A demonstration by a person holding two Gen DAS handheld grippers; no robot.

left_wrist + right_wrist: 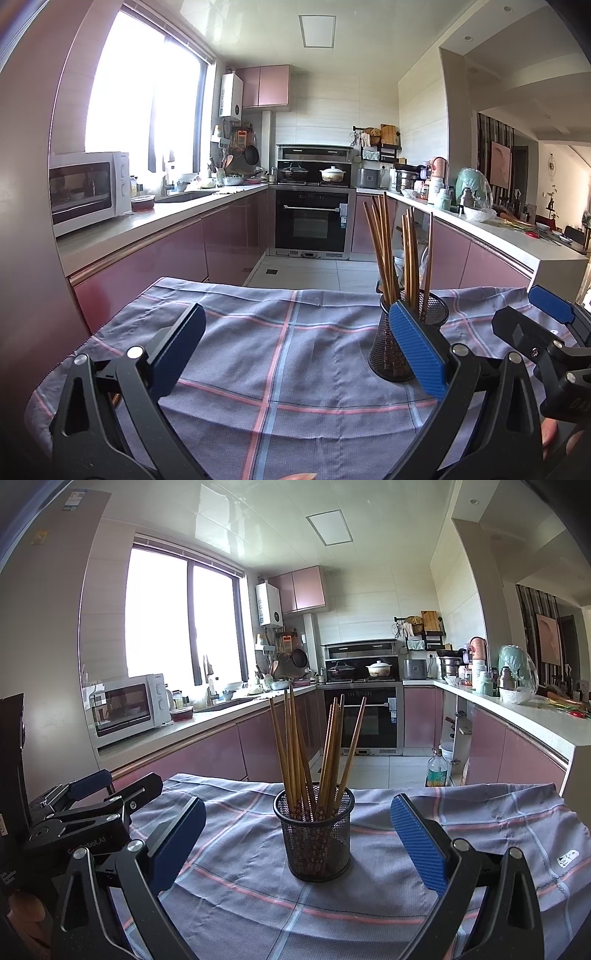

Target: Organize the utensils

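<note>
Right wrist view: black mesh cup [314,840] holds upright wooden chopsticks [295,749]; both tools, left [295,347] and right [297,834], gape apart.

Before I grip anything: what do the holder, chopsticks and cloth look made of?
Holder: black wire mesh, likely metal; you see through it.
Chopsticks: brown, matte, probably wood or bamboo, patterned near the lower ends.
Cloth: woven fabric, grey-blue plaid, creased.

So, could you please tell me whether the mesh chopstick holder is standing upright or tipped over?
Upright. The mesh holder stands on its base on the checked cloth, rim level, with the chopsticks fanning upward out of it.
</note>
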